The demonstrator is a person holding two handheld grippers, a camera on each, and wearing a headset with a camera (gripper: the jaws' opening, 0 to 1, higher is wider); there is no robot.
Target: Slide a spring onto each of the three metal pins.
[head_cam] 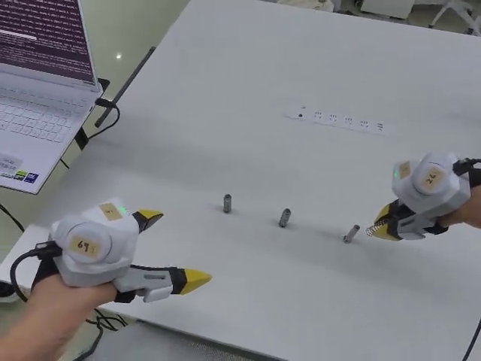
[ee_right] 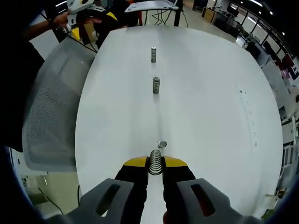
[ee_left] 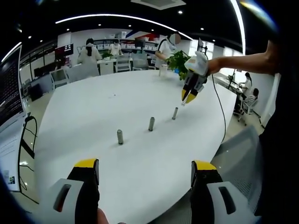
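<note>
Three short metal pins stand in a row on the white table (head_cam: 248, 135): left pin (head_cam: 227, 203), middle pin (head_cam: 285, 218), right pin (head_cam: 351, 234). In the right gripper view the far pin (ee_right: 153, 54) and the middle pin (ee_right: 156, 85) look wrapped in coils, while the nearest pin (ee_right: 161, 144) shows a bare round top. My right gripper (ee_right: 155, 163) is shut on a spring (ee_right: 155, 156), held just short of that nearest pin; the spring (head_cam: 372, 230) points at it. My left gripper (head_cam: 174, 249) is open and holds nothing, near the table's front edge.
An open laptop (head_cam: 37, 83) sits at the left edge, with cables (head_cam: 113, 105) beside it. A white power strip (head_cam: 342, 120) lies behind the pins. A grey mesh chair (ee_right: 51, 102) stands beside the table. Several people are far off in the room.
</note>
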